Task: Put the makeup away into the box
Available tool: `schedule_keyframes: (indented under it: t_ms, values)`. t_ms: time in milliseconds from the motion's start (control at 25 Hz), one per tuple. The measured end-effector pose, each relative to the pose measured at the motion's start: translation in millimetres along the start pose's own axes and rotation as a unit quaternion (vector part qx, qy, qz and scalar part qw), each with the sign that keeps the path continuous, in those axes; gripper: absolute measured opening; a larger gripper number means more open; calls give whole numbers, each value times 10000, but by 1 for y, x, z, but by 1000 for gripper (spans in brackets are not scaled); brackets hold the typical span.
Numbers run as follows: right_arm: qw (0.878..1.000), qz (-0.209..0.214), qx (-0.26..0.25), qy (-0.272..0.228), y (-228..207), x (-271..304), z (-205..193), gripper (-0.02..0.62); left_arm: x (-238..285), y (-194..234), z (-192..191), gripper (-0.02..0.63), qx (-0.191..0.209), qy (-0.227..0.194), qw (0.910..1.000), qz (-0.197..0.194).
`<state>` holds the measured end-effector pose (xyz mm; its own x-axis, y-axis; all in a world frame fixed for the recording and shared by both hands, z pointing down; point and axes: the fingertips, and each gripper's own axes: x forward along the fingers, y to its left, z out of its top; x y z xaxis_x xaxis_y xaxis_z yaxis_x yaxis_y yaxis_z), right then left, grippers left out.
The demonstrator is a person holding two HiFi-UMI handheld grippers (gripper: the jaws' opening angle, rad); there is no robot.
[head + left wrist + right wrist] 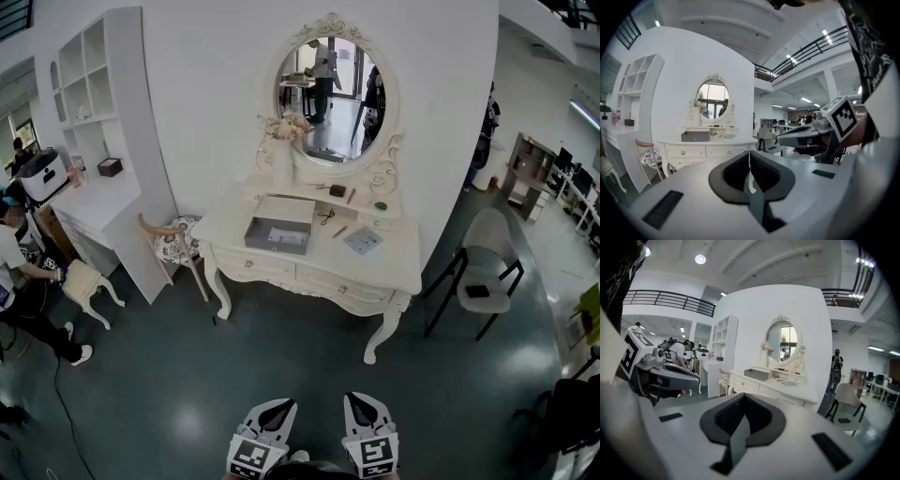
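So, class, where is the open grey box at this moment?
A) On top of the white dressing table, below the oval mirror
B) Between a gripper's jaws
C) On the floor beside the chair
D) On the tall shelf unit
A: the grey box rests on the top of the dressing table, just in front of and below the oval mirror.

The left gripper [750,159], jaws together and empty, faces the distant dressing table [708,149]
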<state>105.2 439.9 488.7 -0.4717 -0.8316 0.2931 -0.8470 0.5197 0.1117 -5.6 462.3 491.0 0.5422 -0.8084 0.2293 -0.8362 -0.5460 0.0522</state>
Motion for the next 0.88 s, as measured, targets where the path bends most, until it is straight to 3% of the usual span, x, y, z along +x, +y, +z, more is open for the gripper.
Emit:
schedule_keyframes:
  t_ms: [240,880]
  values:
    - [9998,200,43,51,1,6,-1,9,1,9,3,21,72,-27,9999,89]
    - [9999,-97,105,-32,-16,25,6,9,13,40,2,21,103,-20,9999,64]
